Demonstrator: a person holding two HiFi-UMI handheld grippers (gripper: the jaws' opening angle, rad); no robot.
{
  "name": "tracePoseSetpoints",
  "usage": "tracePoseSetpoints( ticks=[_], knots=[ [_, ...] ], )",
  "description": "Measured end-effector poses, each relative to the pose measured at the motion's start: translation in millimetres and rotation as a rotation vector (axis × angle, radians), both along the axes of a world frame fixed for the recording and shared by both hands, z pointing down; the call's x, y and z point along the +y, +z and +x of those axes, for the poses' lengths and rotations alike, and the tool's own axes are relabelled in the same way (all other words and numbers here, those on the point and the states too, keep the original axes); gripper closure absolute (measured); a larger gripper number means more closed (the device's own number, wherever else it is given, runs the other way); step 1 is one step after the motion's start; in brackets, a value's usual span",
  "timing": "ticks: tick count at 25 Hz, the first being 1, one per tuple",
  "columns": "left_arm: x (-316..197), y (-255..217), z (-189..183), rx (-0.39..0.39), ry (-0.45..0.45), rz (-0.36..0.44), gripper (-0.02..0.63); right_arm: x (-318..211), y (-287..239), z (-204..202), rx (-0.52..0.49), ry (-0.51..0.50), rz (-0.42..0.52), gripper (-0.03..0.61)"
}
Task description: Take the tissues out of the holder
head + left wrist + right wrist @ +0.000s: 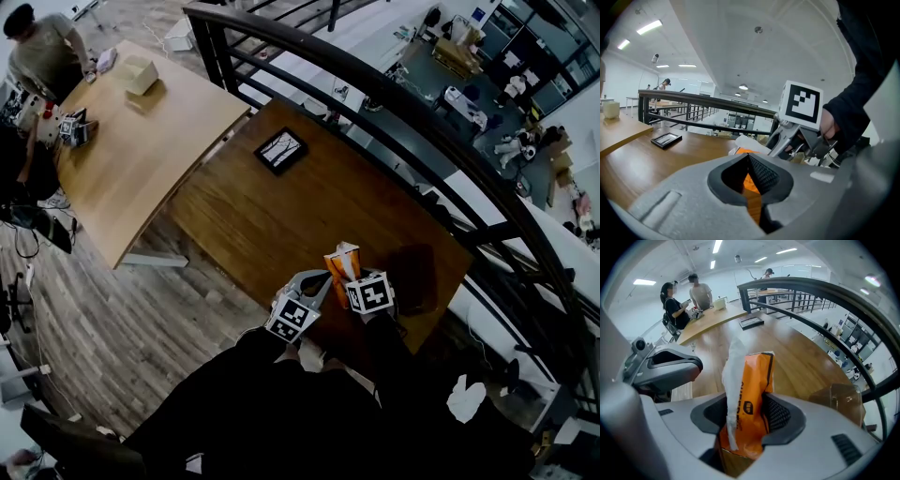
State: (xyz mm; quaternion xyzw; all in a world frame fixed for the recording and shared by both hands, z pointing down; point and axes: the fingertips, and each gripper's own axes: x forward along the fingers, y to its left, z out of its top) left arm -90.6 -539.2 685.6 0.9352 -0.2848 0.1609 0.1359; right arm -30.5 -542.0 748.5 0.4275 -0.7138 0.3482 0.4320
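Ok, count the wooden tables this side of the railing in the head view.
2: a light table at upper left, and a darker table in the middle, beneath the orange pack. Others may be out of view.

We stand at a dark wooden desk (pixel 281 225) that carries a black picture frame (pixel 280 150). A lighter wooden desk (pixel 141 169) stands just beside its far left corner, with a pale box (pixel 141 75) on it and people (pixel 684 298) gathered at its end. Grey-brown plank floor (pixel 122 328) runs beneath both. A black curved railing (pixel 403 108) edges our desk, and past it we look down onto a lower level (pixel 469 84). Overhead, strip lights (pixel 717 246) glow on the white ceiling (pixel 754 51).
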Motion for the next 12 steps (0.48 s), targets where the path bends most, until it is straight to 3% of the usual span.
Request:
tracePoseSetpoints(
  ticks=[12],
  knots=[
    [-3, 49, -20, -0.056, -0.024, -0.073, 0.604, 4, 46, -13, 0.064, -0.051, -0.053, 0.364]
  ],
)
